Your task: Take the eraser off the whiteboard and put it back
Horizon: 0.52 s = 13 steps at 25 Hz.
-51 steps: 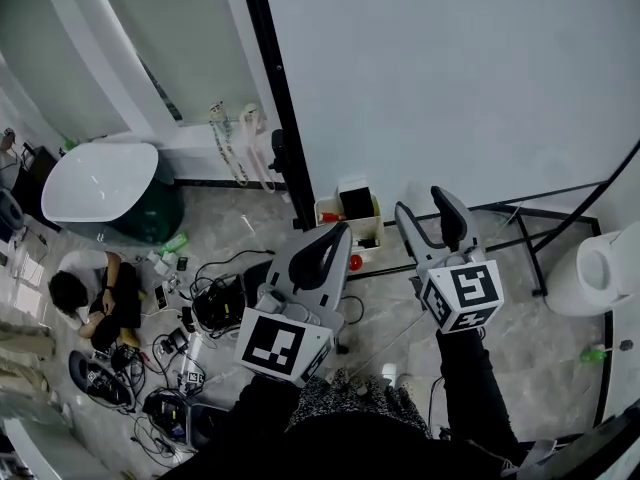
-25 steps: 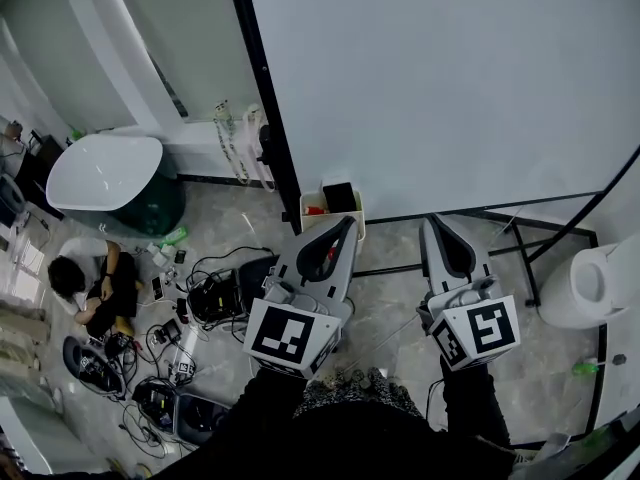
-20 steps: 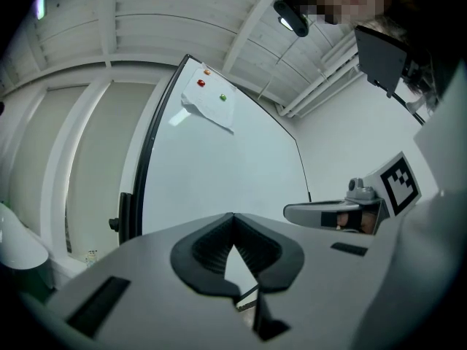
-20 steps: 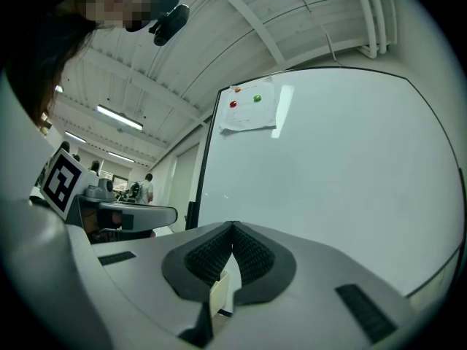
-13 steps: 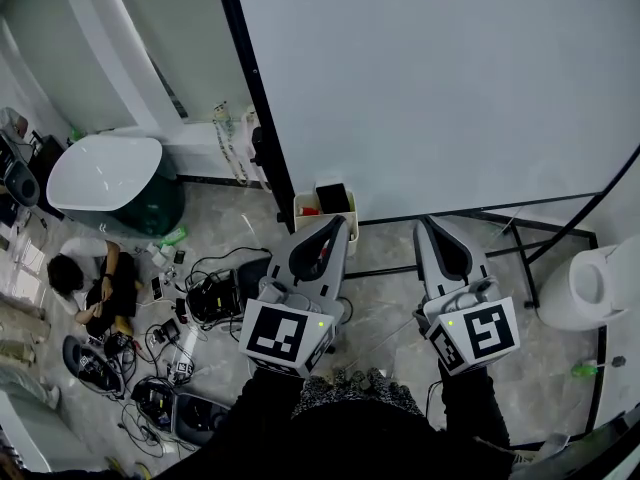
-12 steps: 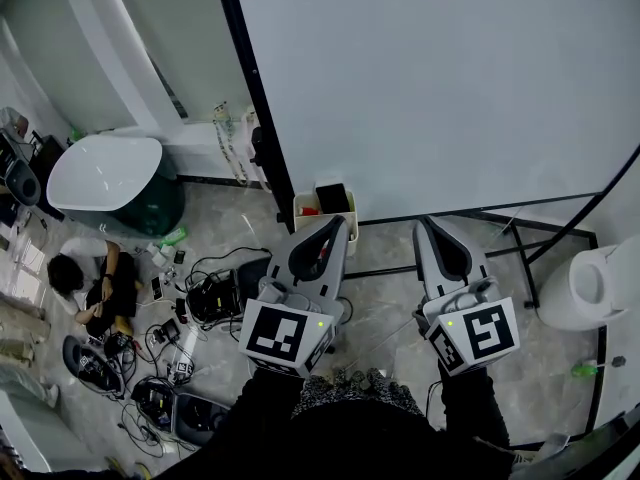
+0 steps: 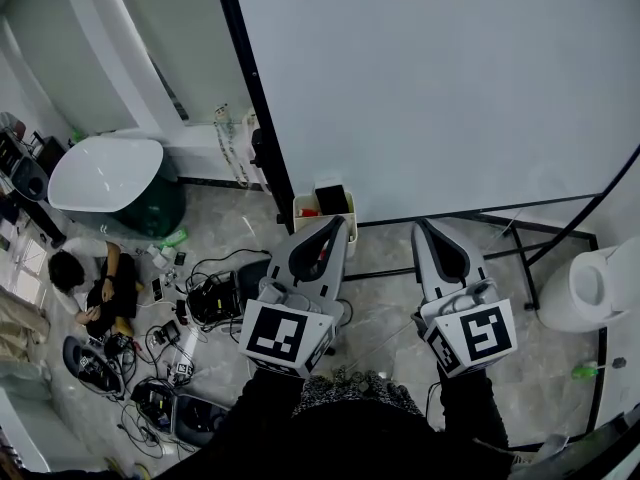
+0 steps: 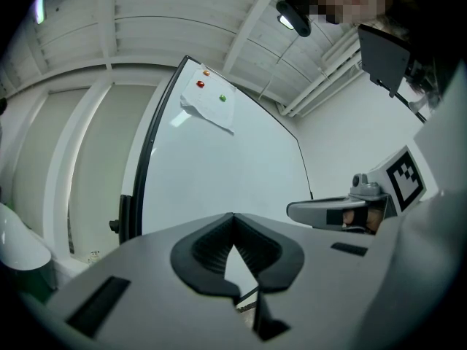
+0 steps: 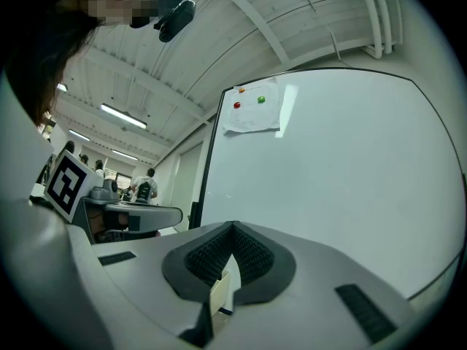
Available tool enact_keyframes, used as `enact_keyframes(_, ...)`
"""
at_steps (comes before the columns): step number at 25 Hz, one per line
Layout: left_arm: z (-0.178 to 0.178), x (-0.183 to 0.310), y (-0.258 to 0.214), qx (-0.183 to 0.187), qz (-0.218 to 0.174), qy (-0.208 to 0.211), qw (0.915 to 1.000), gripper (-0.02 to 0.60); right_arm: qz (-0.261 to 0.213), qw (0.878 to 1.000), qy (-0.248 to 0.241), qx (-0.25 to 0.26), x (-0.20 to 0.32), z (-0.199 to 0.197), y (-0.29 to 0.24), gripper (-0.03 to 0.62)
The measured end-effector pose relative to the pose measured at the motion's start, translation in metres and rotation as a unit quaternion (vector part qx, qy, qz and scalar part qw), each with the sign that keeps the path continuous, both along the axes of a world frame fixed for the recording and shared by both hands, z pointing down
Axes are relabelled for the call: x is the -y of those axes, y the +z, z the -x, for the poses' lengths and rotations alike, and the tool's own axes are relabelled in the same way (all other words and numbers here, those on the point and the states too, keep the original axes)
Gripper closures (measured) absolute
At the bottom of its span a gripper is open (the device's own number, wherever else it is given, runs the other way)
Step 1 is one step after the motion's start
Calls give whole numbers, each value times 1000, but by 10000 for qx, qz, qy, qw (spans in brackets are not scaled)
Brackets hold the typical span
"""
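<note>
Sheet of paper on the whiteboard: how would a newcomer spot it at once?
Find the big black-framed whiteboard. Near its upper left corner hangs the sheet of paper. It is slightly crumpled and held by red, orange and green magnets.

I count one whiteboard (image 7: pixel 450 88), one paper sheet (image 8: pixel 211 111) under three magnets (image 8: pixel 201 84) at its top edge, one black eraser (image 7: pixel 333 199) in one box (image 7: pixel 301 204), two grippers, my left gripper (image 7: pixel 335 221) and right gripper (image 7: pixel 422 226), and one person (image 7: pixel 90 288) on the floor (image 7: pixel 385 303).

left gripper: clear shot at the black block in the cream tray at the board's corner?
Probably yes. The black block in the cream tray sits just past the left gripper, nothing between, but its jaws are shut and must open first.
</note>
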State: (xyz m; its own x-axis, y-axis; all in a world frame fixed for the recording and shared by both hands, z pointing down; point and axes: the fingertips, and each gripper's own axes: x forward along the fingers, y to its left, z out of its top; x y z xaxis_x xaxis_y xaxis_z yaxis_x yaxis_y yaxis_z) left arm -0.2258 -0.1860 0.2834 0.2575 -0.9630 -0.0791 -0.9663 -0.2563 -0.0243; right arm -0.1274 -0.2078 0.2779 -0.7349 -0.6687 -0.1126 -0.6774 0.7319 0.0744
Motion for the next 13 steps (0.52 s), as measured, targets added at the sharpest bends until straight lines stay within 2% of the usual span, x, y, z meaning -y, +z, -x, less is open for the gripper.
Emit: enact_keyframes(13,1,3,-2,17,-21,8,10000,575,12,10000,16,4,5,1,1,586)
